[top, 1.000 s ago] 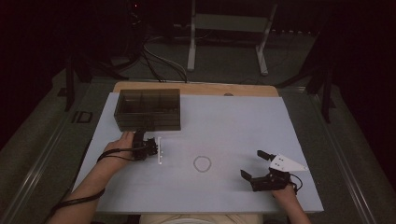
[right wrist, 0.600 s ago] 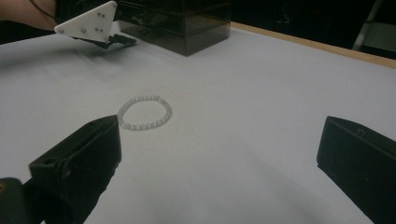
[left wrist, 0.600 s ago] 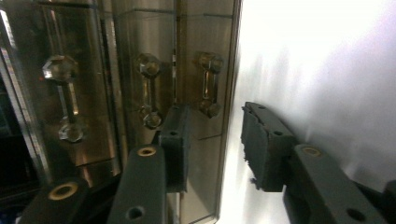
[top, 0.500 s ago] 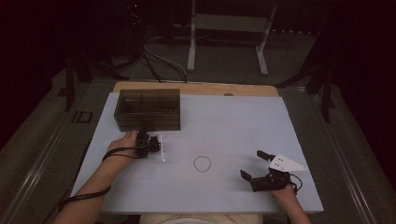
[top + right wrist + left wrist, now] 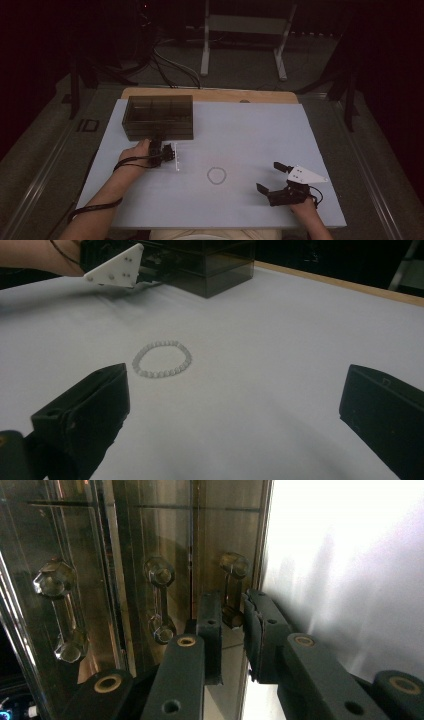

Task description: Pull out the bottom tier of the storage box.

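Dim room, cables on the floor behind a white-covered table [image 5: 260, 130]. Smoky drawer box [image 5: 158, 117] sits far left on it, bead bracelet [image 5: 217, 175] mid-table. Left gripper [image 5: 232, 617] is at the box front, jaws just been closing around the rightmost drawer handle [image 5: 231, 587]. Right gripper [image 5: 273, 178] rests spread wide near the bracelet.

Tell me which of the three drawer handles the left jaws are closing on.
The rightmost handle in the left gripper view, nearest the box's edge by the white table. It sits between the jaws, which have just been closing; the other two stand clear.
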